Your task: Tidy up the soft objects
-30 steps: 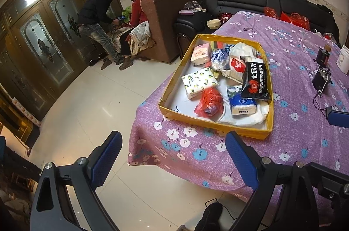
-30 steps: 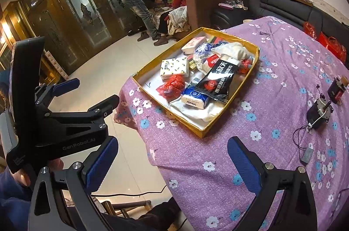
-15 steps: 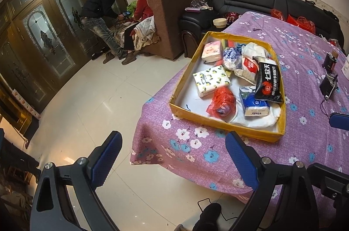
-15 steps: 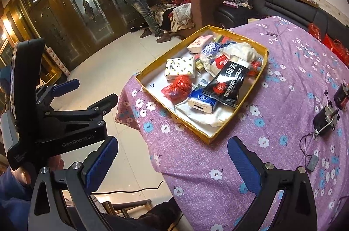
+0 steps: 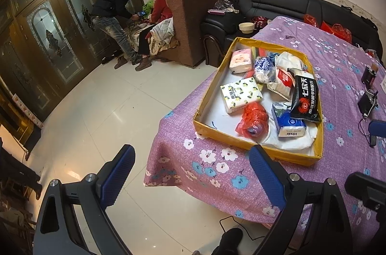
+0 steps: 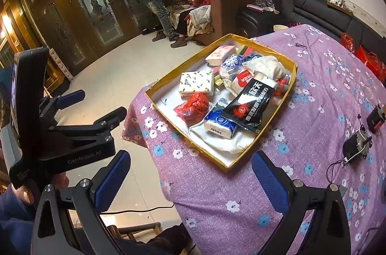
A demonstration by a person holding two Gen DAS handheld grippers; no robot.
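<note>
A shallow yellow cardboard tray sits near the corner of a tabletop covered in a purple flowered cloth. Inside it lies a loose jumble of soft packets: a white tissue pack printed with lemons, a pink tissue pack at the tray's far end, a crumpled red plastic bag, a blue and white tissue pack, and a black snack bag with a red crab resting partly on top of it. A white cloth lies beneath them at the near end.

The left gripper and the right gripper both hover off the tabletop's near edge, jaws spread wide and holding nothing. Neither touches the tray.

The sorting appears not yet begun: every item is heaped in the tray, none grouped or set apart, so the whole job seems to remain.
</note>
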